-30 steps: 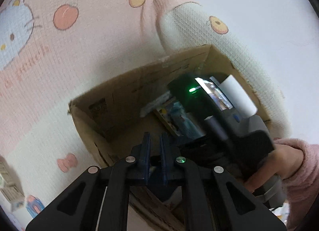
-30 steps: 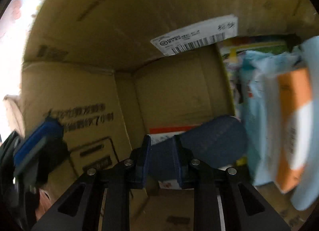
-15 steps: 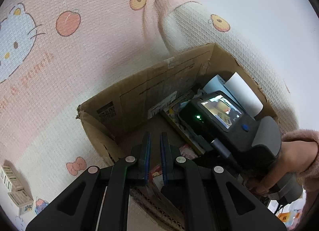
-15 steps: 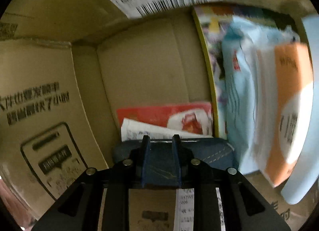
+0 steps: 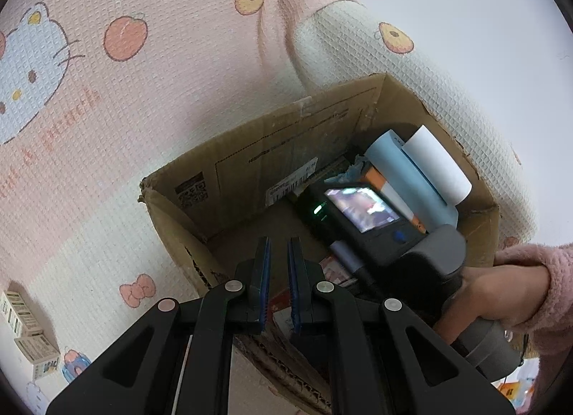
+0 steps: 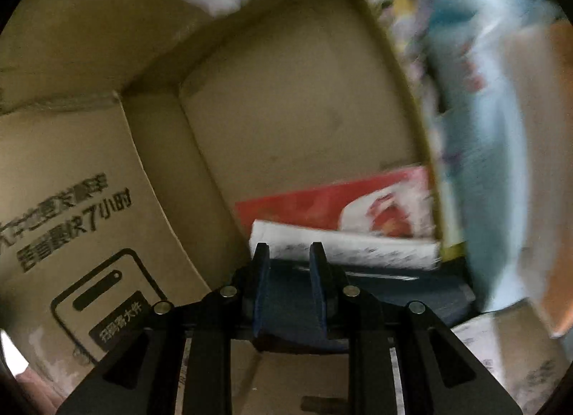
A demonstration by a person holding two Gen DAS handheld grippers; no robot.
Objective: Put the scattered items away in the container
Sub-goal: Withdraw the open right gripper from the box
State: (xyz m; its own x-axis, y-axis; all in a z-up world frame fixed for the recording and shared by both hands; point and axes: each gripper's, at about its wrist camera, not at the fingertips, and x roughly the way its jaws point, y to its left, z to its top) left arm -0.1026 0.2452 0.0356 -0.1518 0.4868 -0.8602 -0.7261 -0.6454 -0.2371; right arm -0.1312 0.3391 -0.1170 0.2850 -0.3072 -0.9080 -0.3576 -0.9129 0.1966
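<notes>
Denim pouch [image 6: 286, 304] | lower in box [image 5: 229, 178] | right claw [image 6: 289, 257] wider

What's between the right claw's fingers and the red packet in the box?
A white printed paper lies across that stretch, before the red packet; right wrist view, right claw.

Setting: home, likely a bedroom.
Surface: quilted Hello Kitty bedspread [image 5: 107, 99], pink and cream, printed with peaches and bows.
Container: reused cardboard shipping box [image 5: 250, 167] resting on it.
Clothing: fluffy pink sleeve [image 5: 548, 293].
</notes>
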